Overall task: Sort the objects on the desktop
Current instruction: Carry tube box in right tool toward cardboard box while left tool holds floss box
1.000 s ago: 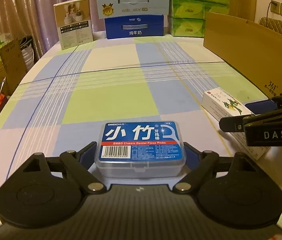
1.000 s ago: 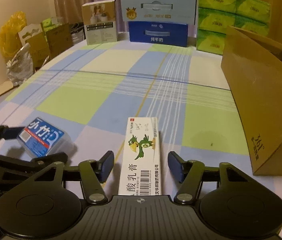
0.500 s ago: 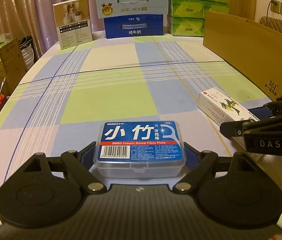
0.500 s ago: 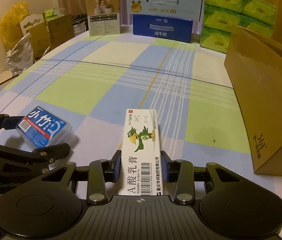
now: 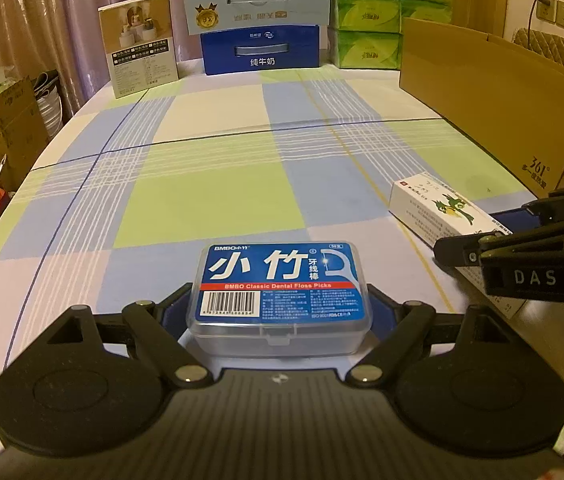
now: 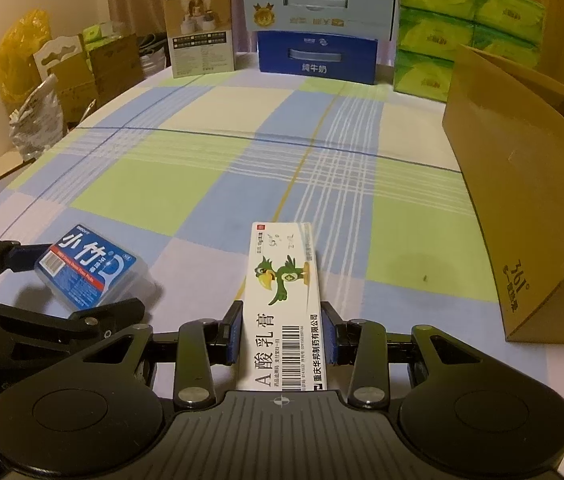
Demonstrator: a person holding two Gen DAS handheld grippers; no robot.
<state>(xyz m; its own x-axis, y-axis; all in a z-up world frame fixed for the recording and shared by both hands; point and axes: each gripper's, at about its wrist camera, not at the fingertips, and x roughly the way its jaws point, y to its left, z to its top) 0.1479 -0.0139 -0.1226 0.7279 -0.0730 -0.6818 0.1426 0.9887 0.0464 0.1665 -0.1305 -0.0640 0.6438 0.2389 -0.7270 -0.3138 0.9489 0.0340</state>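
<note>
Blue "BMBO" floss-pick case [image 5: 279, 294] clamped in left gripper [image 5: 279, 312] jaws; right gripper [image 6: 281, 334] jaws pinch parrot-printed ointment box [image 6: 284, 300].

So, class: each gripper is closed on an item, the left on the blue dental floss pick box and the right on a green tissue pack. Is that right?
Not quite. The right gripper is closed on the white ointment carton with the green bird, as the right wrist view shows. The green tissue packs sit stacked at the far end of the table. The left gripper does grip the floss pick box.
</note>
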